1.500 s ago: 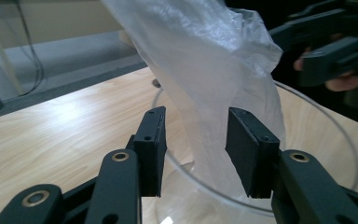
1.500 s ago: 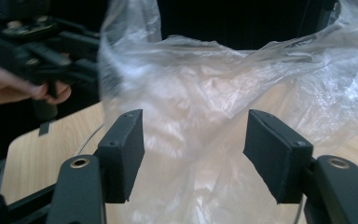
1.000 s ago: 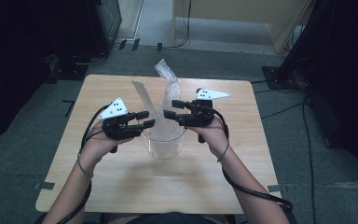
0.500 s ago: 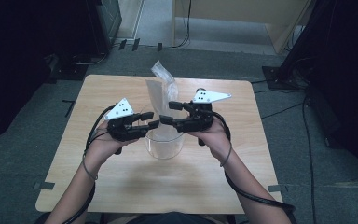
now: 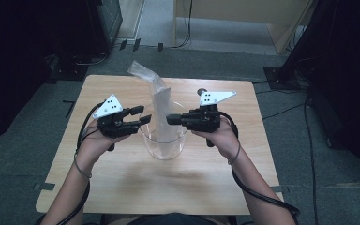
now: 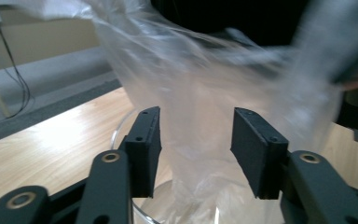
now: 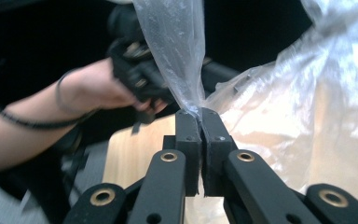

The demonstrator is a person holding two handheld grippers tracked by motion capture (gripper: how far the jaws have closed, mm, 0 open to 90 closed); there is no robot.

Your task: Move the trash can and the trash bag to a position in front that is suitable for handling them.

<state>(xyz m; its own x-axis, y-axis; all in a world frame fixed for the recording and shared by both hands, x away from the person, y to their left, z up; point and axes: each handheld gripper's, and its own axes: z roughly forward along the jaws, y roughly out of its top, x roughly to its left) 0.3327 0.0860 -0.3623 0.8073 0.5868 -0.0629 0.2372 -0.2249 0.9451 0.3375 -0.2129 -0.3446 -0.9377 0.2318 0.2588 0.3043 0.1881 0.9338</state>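
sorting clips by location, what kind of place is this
Probably a lab or recording studio, not a home: a lone wooden table on grey carpet, dark stands and floor cables around it, and a person working a plastic bag with handheld grippers.

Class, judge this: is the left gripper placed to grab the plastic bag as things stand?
Probably yes: the left gripper is open with the plastic bag just ahead and nothing between them.
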